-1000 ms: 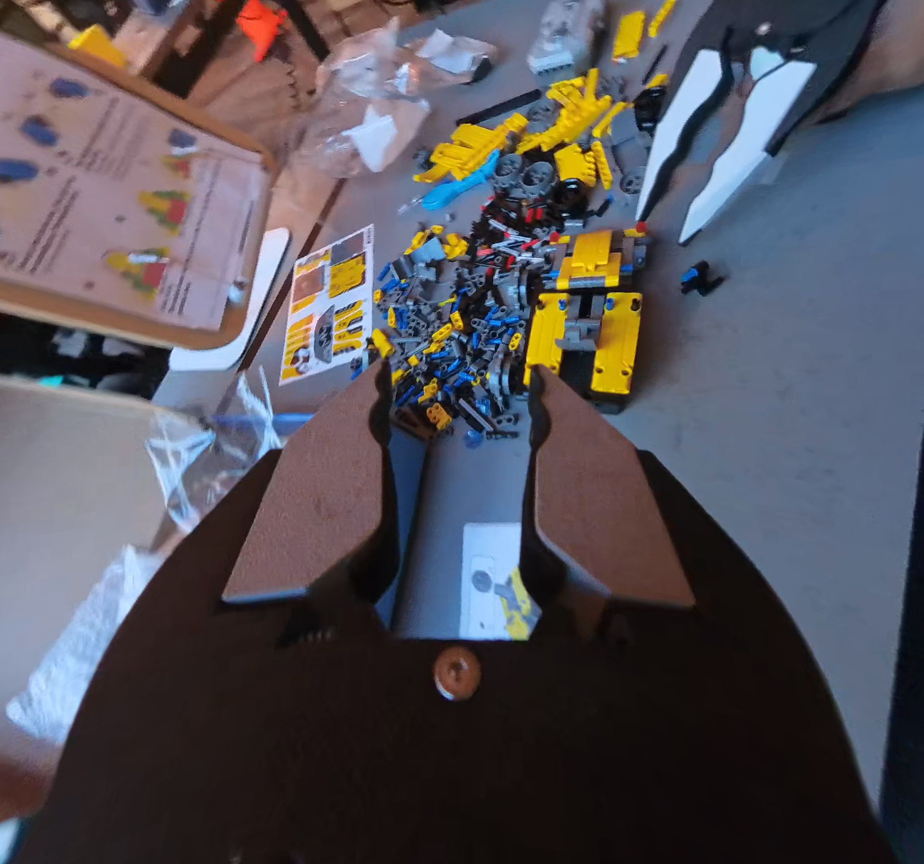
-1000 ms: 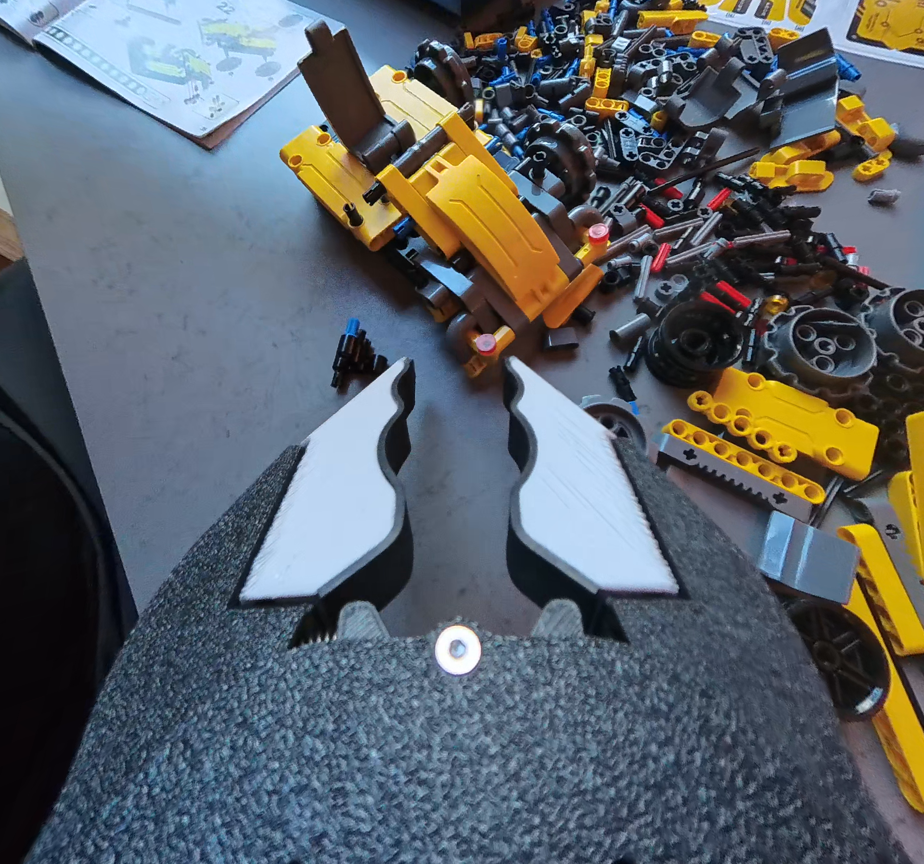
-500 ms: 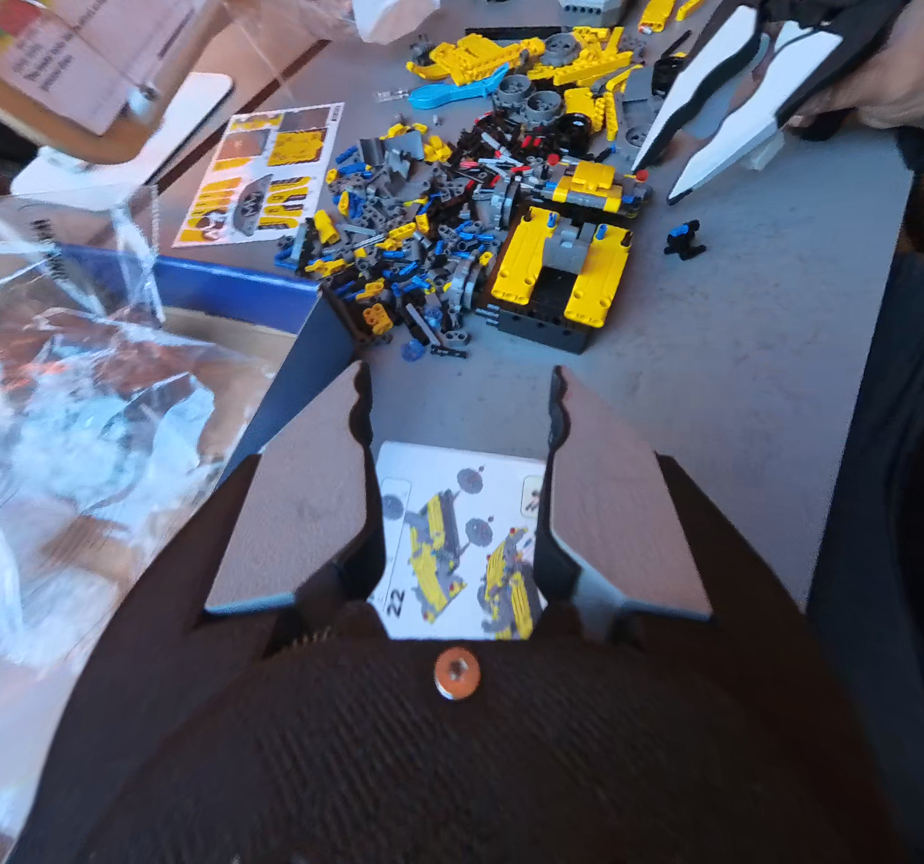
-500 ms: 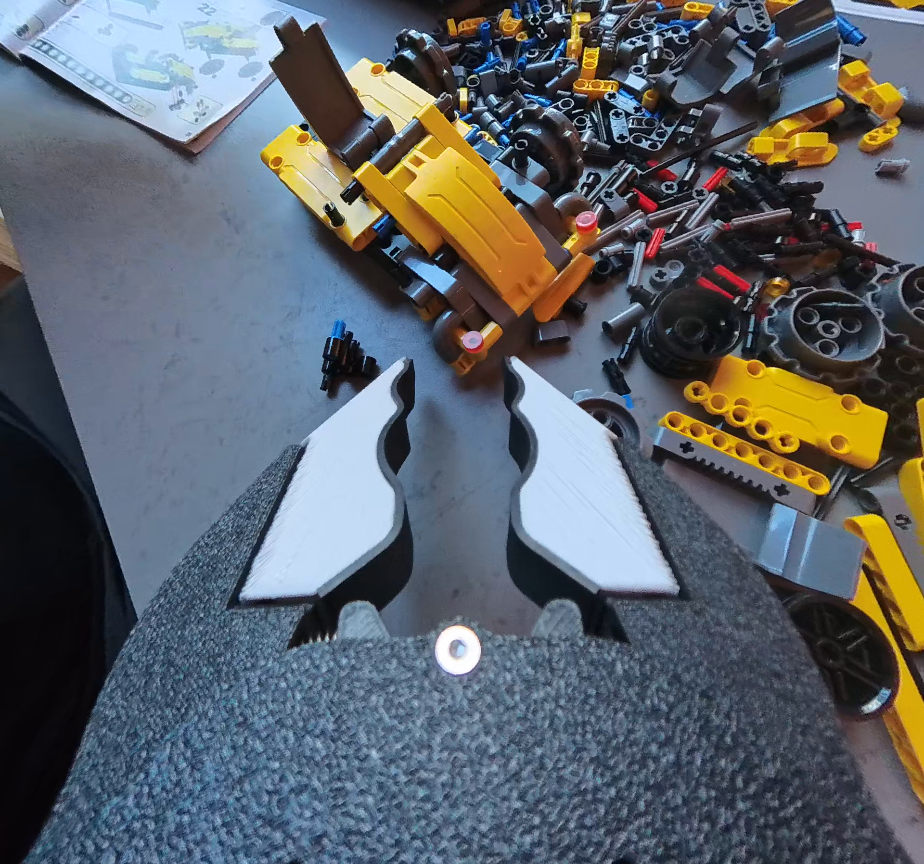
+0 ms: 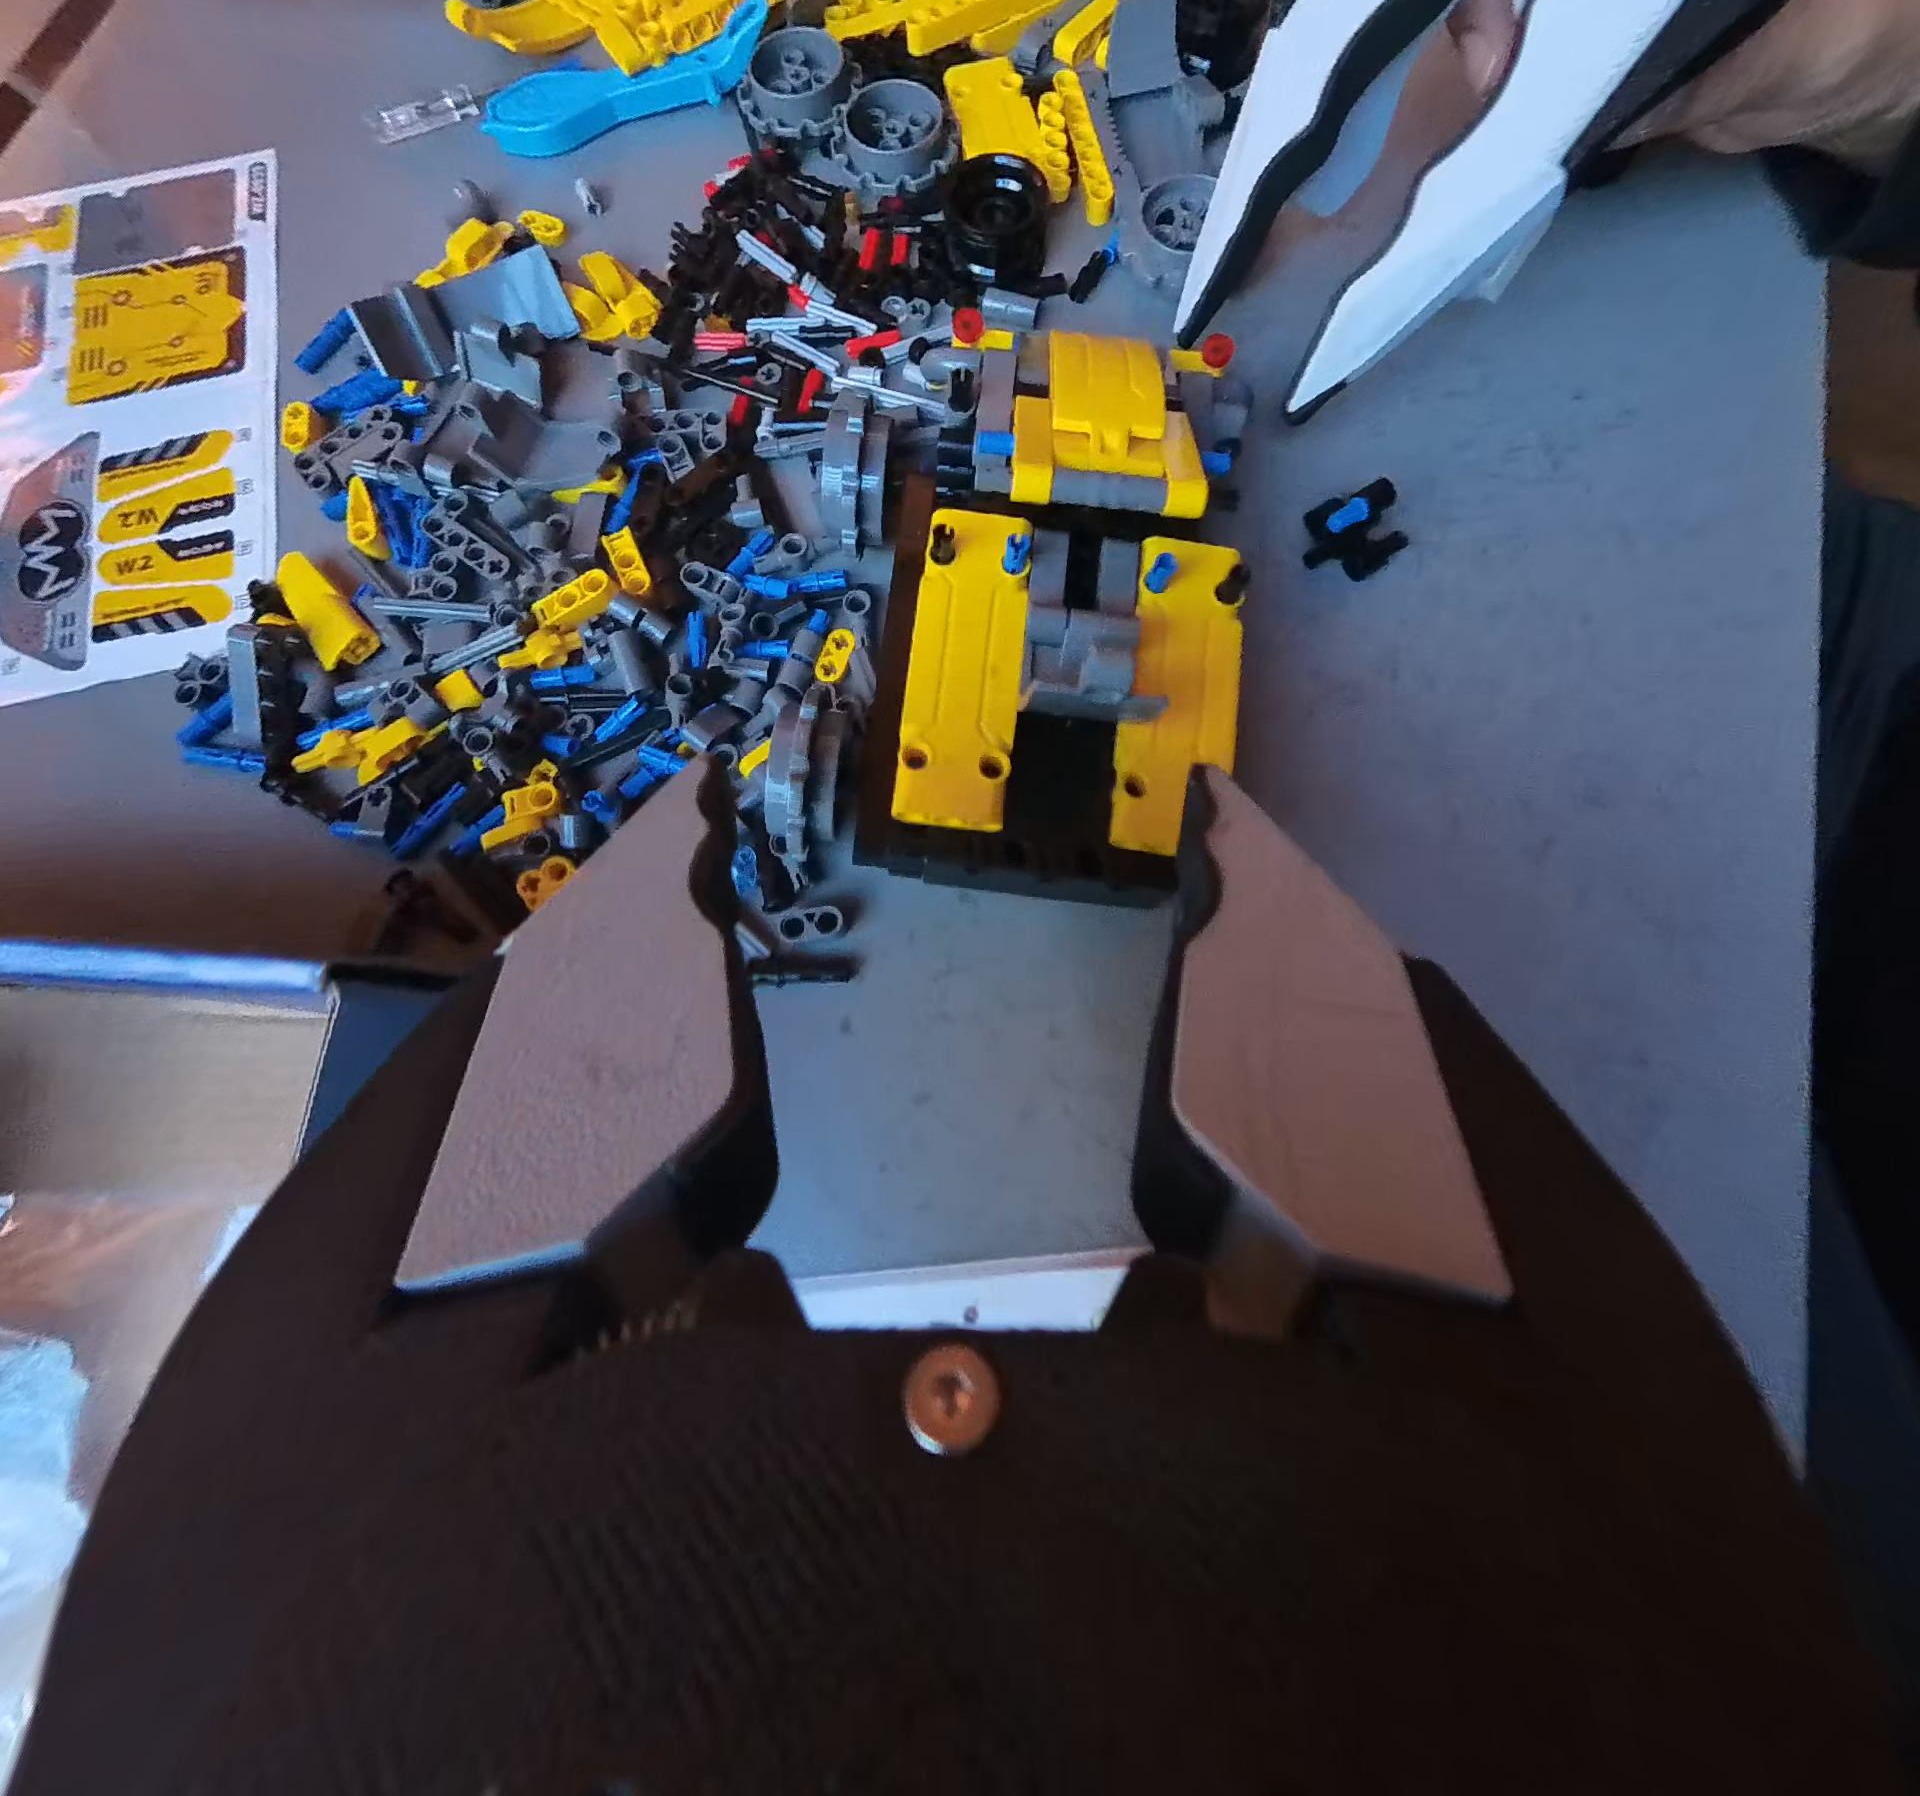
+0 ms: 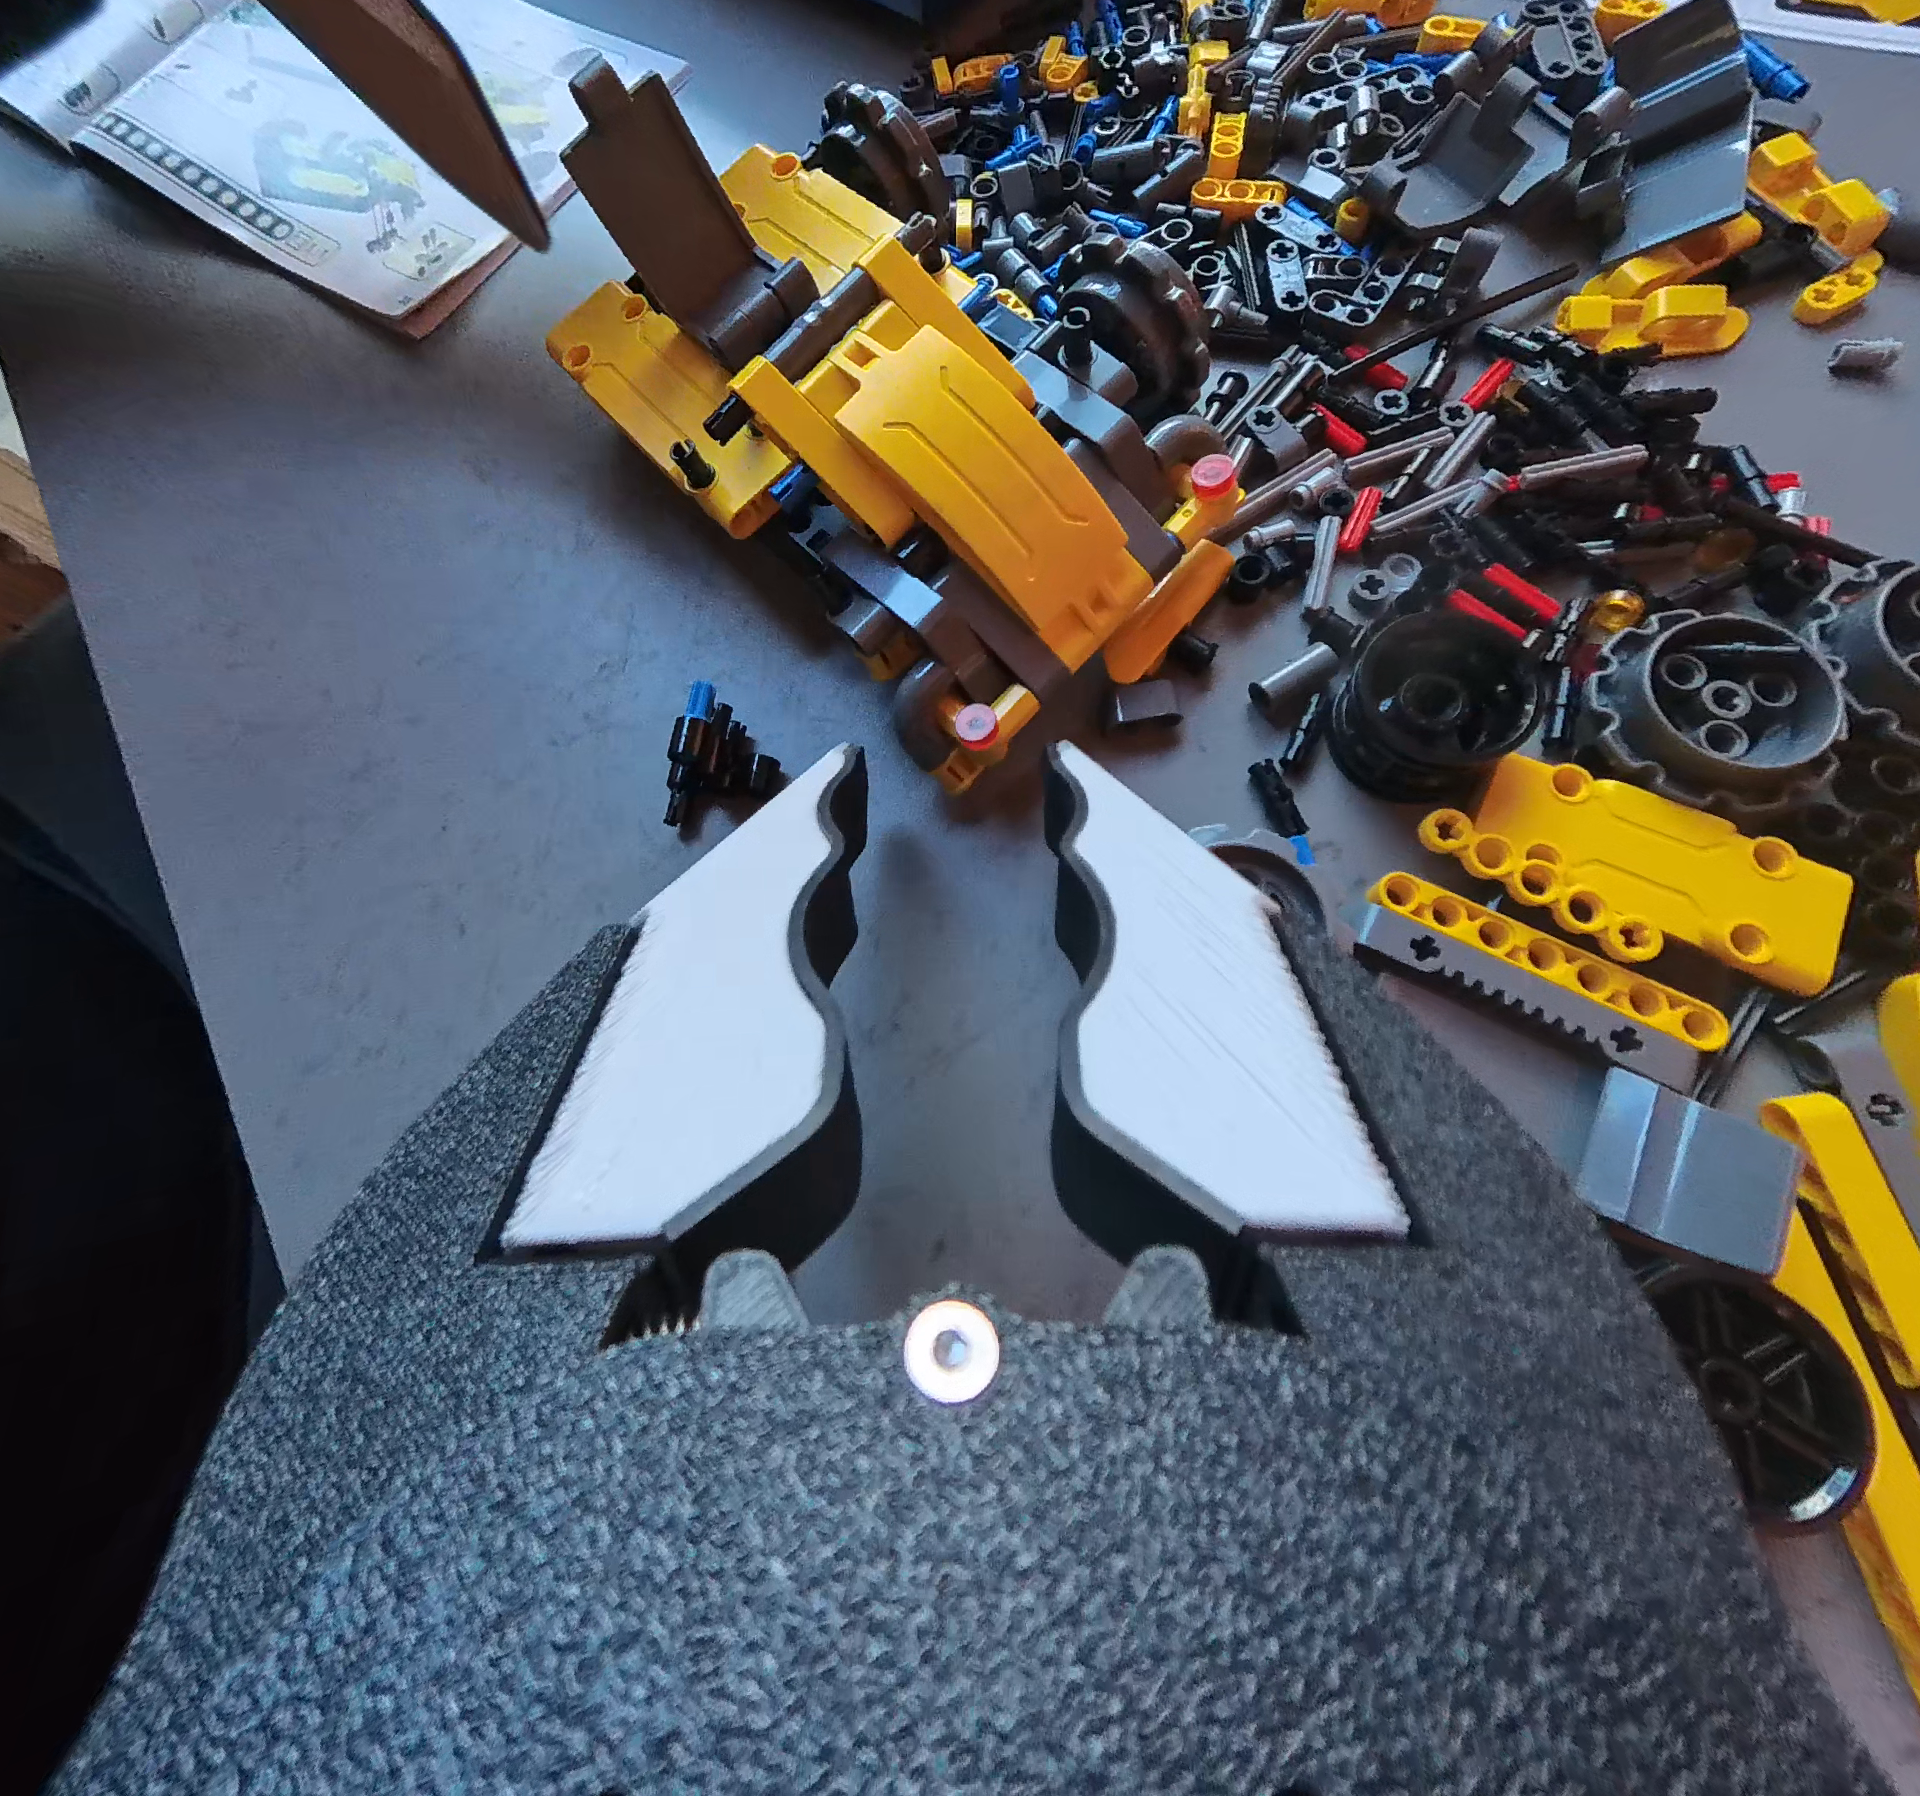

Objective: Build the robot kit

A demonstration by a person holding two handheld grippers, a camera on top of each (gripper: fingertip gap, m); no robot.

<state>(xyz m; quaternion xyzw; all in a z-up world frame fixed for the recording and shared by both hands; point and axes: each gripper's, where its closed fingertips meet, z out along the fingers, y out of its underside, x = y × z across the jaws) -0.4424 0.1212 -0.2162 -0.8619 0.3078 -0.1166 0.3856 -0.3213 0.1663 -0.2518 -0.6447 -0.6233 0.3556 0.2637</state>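
A half-built yellow and grey brick vehicle [image 5: 1075, 624] lies on the grey table [image 5: 1538, 811], beside a heap of small loose parts [image 5: 582, 583]. My left gripper [image 5: 951, 796] is open and empty, its tips at the vehicle's near end. My right gripper [image 6: 956, 775] is open and empty, its tips just short of the vehicle's [image 6: 883, 458] other end. The right gripper also shows in the left wrist view [image 5: 1247, 370], and one brown finger of the left gripper [image 6: 374, 53] shows in the right wrist view. A small black and blue part [image 6: 717, 749] lies beside the right gripper's left finger.
A sticker sheet [image 5: 125, 427] lies at the left of the heap. A building booklet [image 6: 260, 136] lies beyond the vehicle. A blue box [image 5: 156, 977] stands at the left. Black and grey wheels [image 6: 1725, 697], yellow beams [image 6: 1631, 884] and a blue tool [image 5: 613, 94] lie around.
My left gripper has moved forward over the booklet to the vehicle's near end and has opened wider. My right gripper has barely moved and stays at the vehicle's other end.
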